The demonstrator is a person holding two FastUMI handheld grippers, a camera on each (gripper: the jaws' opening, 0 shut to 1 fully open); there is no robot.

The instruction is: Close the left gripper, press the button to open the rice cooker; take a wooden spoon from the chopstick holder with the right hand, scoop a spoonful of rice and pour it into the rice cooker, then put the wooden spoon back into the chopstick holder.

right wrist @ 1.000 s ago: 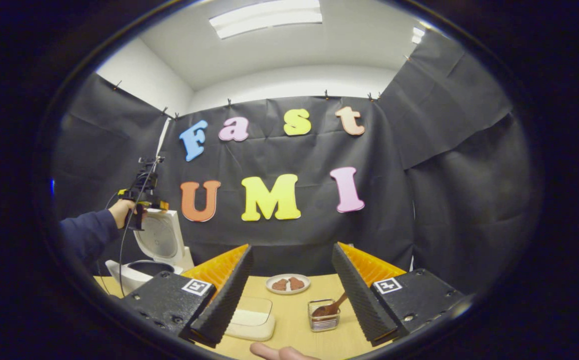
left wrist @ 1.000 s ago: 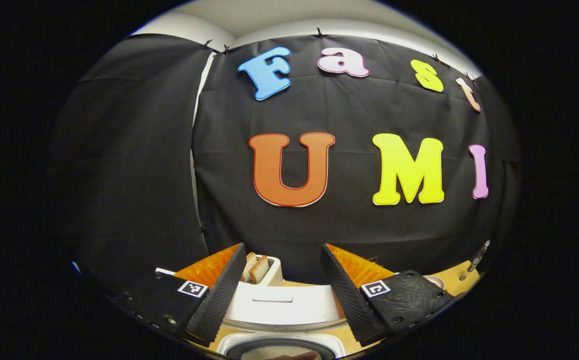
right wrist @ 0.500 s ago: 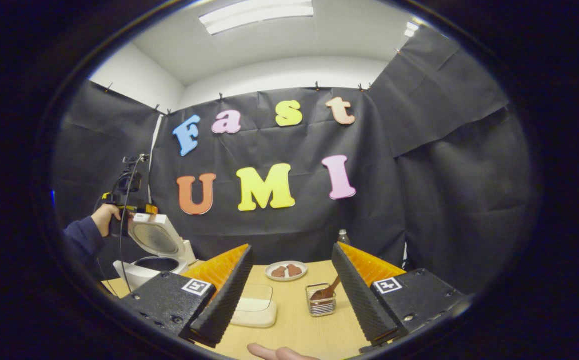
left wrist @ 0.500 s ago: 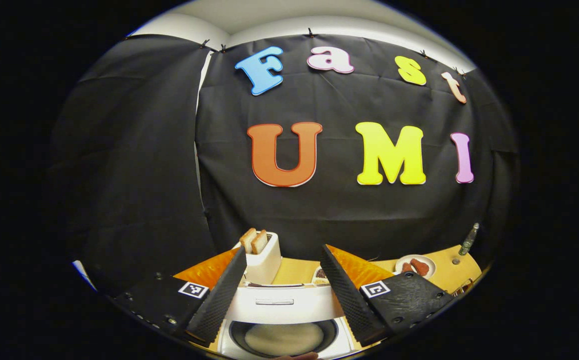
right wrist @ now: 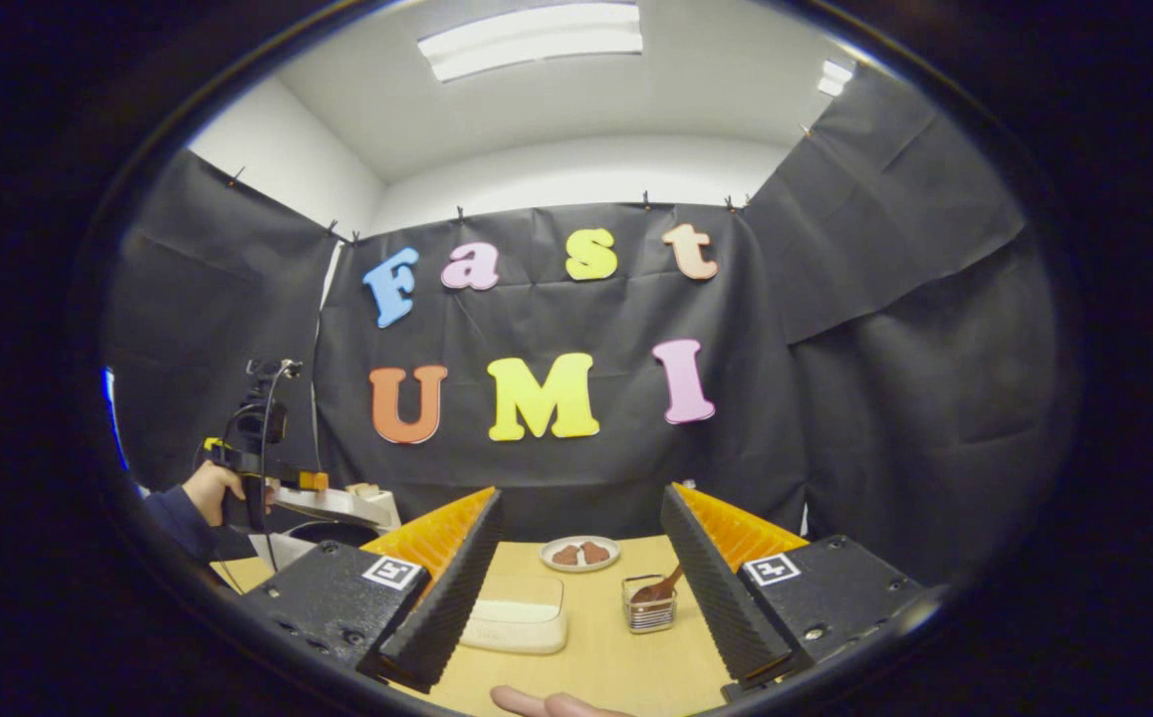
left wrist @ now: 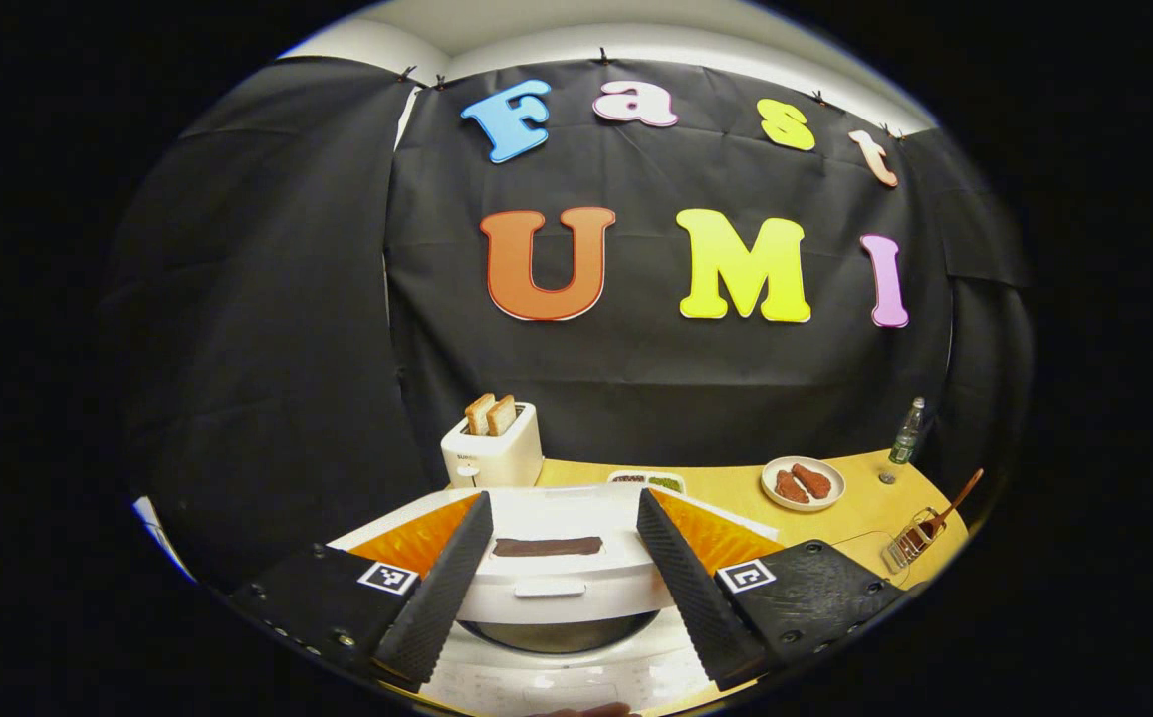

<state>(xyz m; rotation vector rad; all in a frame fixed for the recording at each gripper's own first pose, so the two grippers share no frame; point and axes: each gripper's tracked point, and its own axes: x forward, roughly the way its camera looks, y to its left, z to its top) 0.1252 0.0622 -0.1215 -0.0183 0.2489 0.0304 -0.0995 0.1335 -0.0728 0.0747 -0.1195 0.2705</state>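
Observation:
The white rice cooker (left wrist: 557, 677) sits right below my left gripper (left wrist: 564, 503). Its lid (left wrist: 549, 563) lies almost flat over the dark inner pot, between and under the open fingers. In the right gripper view the cooker (right wrist: 283, 546) stands at the far left, and a hand (right wrist: 206, 488) holds the left gripper (right wrist: 268, 476) on top of the lid (right wrist: 333, 503). My right gripper (right wrist: 581, 493) hangs open and holds nothing above the table. The wooden spoon (right wrist: 664, 586) stands in the wire chopstick holder (right wrist: 648, 615). Left of it sits a clear box of rice (right wrist: 519, 622).
A toaster (left wrist: 492, 450) with two slices stands behind the cooker at the wall. A plate of brown food (left wrist: 803, 483), a small tray (left wrist: 646, 480) and a bottle (left wrist: 905, 430) sit farther right on the wooden table (right wrist: 596, 667). Fingertips (right wrist: 557, 705) show at the bottom edge.
The cooker lid has swung down from upright to nearly flat, with the left gripper and hand coming down along with it. The right gripper has barely moved.

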